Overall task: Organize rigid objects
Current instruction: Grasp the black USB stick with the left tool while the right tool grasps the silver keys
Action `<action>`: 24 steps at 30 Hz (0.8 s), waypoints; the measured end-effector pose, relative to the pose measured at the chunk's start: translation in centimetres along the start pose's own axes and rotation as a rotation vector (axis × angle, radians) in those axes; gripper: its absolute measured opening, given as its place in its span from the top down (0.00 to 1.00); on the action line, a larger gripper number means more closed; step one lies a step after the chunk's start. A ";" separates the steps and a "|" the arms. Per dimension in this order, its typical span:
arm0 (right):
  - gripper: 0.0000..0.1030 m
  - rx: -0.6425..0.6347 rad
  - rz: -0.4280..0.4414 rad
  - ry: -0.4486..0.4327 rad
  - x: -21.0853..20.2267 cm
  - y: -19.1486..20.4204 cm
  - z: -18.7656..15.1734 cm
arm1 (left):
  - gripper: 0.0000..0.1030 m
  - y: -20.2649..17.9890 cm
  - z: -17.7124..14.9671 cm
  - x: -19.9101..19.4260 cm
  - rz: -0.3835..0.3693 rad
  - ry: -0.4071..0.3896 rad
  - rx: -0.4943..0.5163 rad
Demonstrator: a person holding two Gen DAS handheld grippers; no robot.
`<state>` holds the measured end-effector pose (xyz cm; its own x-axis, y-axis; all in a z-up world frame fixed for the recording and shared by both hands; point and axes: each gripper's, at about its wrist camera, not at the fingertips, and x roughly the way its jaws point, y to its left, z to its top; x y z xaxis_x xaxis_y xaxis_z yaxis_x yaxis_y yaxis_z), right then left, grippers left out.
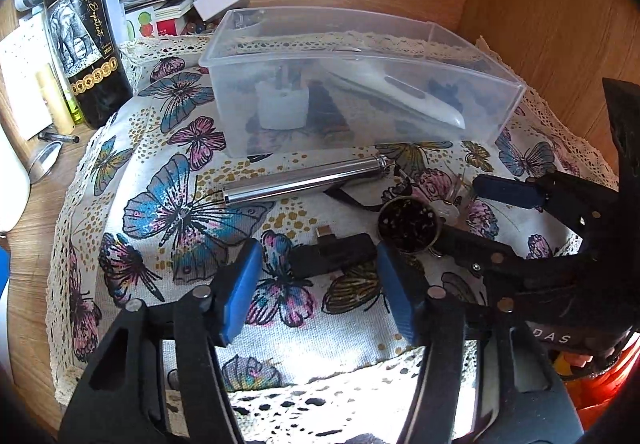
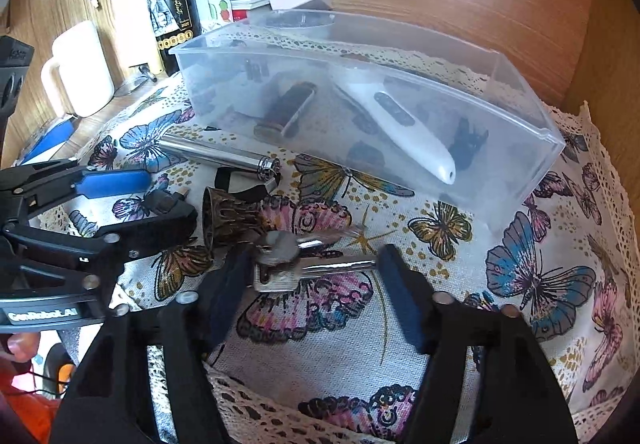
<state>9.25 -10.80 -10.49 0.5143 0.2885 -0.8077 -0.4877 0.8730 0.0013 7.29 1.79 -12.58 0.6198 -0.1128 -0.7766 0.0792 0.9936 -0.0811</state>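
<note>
the right gripper [image 2: 310,280] stands apart around the keys [image 2: 280,264], whose long axis runs crosswise between its pads, not yet clamped. the left gripper [image 1: 320,284], also apart, faces the black adapter [image 1: 334,254] just ahead. the clear bin [image 2: 520,163] beyond (already holding a white remote [image 2: 404,127] and small dark items) sits on the cloth-covered counter [image 2: 460,304].

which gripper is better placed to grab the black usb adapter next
Left. The left gripper is open with the black usb adapter lying between its fingertips. The right gripper is open around the keys instead.
</note>
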 end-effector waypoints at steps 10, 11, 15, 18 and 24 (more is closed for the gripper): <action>0.43 0.040 -0.016 -0.018 -1.0 -0.6 -0.6 | 0.57 -0.2 0.0 -0.6 -0.006 -0.023 -0.016; 0.43 0.048 -0.021 -0.022 -1.2 -0.8 -0.6 | 0.57 -0.2 0.1 -0.8 -0.004 -0.030 -0.019; 0.43 0.073 -0.043 -0.053 -2.4 -1.5 -0.5 | 0.57 0.1 0.4 -2.0 0.002 -0.062 -0.024; 0.43 0.079 -0.065 -0.088 -3.6 -1.9 -0.1 | 0.57 0.2 0.9 -3.1 0.004 -0.097 -0.025; 0.43 0.089 -0.095 -0.137 -5.2 -2.4 0.4 | 0.57 0.3 2.1 -5.4 0.009 -0.175 -0.018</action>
<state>8.04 -14.25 -6.06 0.6493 0.2485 -0.7188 -0.3713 0.9284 -0.0144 5.63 2.72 -7.10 0.7471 -0.1028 -0.6567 0.0600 0.9944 -0.0874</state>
